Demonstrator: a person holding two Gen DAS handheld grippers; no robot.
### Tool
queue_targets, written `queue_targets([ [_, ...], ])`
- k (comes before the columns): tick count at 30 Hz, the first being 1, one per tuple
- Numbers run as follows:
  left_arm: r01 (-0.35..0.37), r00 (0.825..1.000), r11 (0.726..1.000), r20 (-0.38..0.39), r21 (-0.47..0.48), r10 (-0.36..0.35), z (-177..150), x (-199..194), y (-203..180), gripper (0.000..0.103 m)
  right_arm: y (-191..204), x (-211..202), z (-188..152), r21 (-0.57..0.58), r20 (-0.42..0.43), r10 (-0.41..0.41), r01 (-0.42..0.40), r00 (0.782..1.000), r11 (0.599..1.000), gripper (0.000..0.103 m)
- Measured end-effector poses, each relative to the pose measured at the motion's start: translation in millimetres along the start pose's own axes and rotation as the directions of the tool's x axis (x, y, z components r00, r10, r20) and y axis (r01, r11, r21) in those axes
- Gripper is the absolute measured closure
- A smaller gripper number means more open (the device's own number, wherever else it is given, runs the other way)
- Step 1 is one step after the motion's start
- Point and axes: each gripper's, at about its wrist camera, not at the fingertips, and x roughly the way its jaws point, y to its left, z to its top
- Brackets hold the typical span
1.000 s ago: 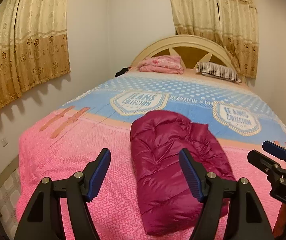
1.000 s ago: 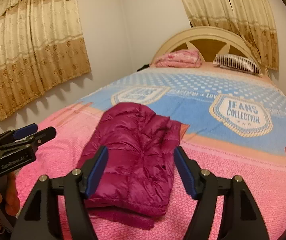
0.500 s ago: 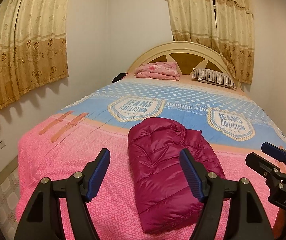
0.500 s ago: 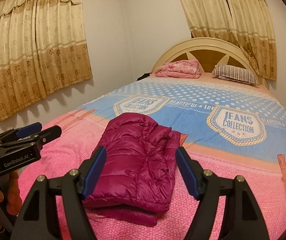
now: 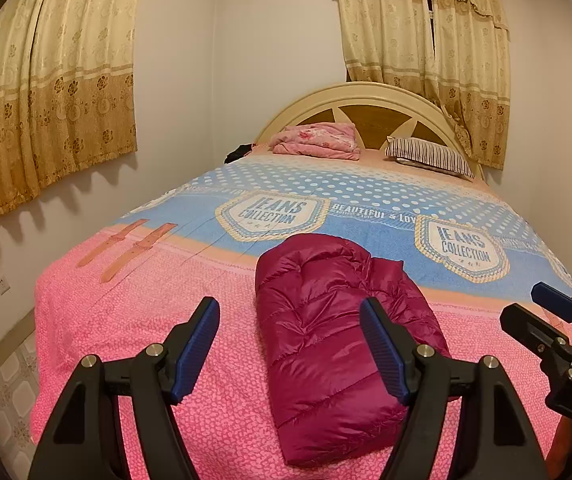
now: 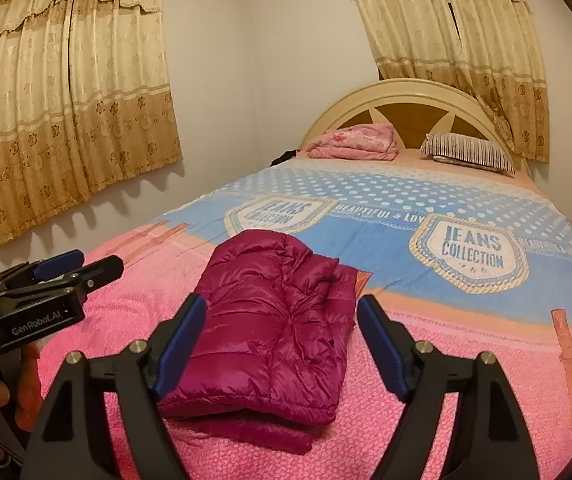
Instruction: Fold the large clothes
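Here the magenta puffer jacket lies folded on the bed, both cameras now sitting higher than a second ago, left gripper wide and empty, right gripper empty, fingers opening, suggesting folding is done.

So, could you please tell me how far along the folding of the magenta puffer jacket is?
Done: the magenta puffer jacket lies folded into a compact bundle on the pink end of the bedspread. In hand: nothing. The left claw is open and empty, and the right claw is opening above the jacket without touching it. Left: seemingly nothing, as no other unfolded garment shows nearby.
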Motion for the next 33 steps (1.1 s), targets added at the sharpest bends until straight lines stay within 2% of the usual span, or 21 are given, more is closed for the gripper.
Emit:
queue_targets([
  [7,-0.009,1.000,1.000,-0.004,-0.002,0.009,-1,3,1,0.030,2,1,2,-0.001,0.003,0.001,-0.001,1.000,1.000,0.022],
  [14,-0.009,0.999,1.000,-0.051,-0.030,0.008,-1,10,5,0.029,4,1,4,-0.008,0.002,0.003,-0.003,1.000,1.000,0.022],
  [24,-0.022,1.000,0.999,-0.005,-0.026,0.022,2,0,6,0.027,5,-1,6,-0.012,0.020,0.003,-0.002,1.000,1.000,0.021],
  [26,-0.026,1.000,0.999,-0.002,-0.022,0.026,2,0,5,0.023,6,-2,6,-0.013,0.023,0.003,-0.002,1.000,1.000,0.021],
  [33,-0.024,1.000,1.000,0.005,-0.005,0.024,3,-1,3,0.022,6,-3,5,-0.020,0.021,0.006,-0.005,1.000,1.000,0.021],
])
